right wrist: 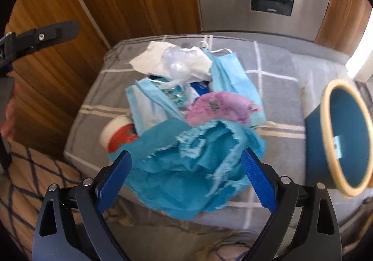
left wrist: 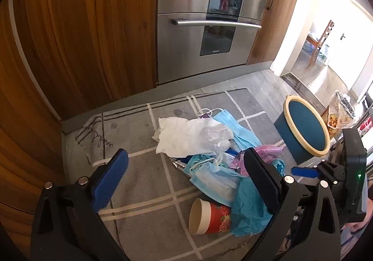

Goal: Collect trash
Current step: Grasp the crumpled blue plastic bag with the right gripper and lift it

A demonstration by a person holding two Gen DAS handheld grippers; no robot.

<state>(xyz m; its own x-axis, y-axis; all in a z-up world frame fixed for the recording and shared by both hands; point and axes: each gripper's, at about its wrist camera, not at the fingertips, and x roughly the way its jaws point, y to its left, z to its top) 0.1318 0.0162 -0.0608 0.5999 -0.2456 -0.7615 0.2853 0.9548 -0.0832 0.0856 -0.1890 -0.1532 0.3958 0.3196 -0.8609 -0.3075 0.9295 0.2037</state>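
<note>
A trash pile lies on a grey checked mat [left wrist: 144,167]: white paper [left wrist: 184,135], clear plastic [left wrist: 216,137], blue face masks [left wrist: 216,181], a pink wrapper [right wrist: 216,107], crumpled teal paper [right wrist: 186,167] and a red paper cup [left wrist: 209,216] on its side. A blue bin [left wrist: 305,130] with a cream rim stands tilted to the right of the pile. My left gripper [left wrist: 186,181] is open above the pile. My right gripper [right wrist: 186,177] is open with its jaws either side of the teal paper, and I cannot tell if they touch it. It also shows in the left wrist view [left wrist: 326,172].
Wooden cabinets [left wrist: 81,27] and a steel oven [left wrist: 209,23] stand behind the mat. A bag of food scraps [left wrist: 338,114] sits beyond the bin. A doorway [left wrist: 326,51] opens at the right.
</note>
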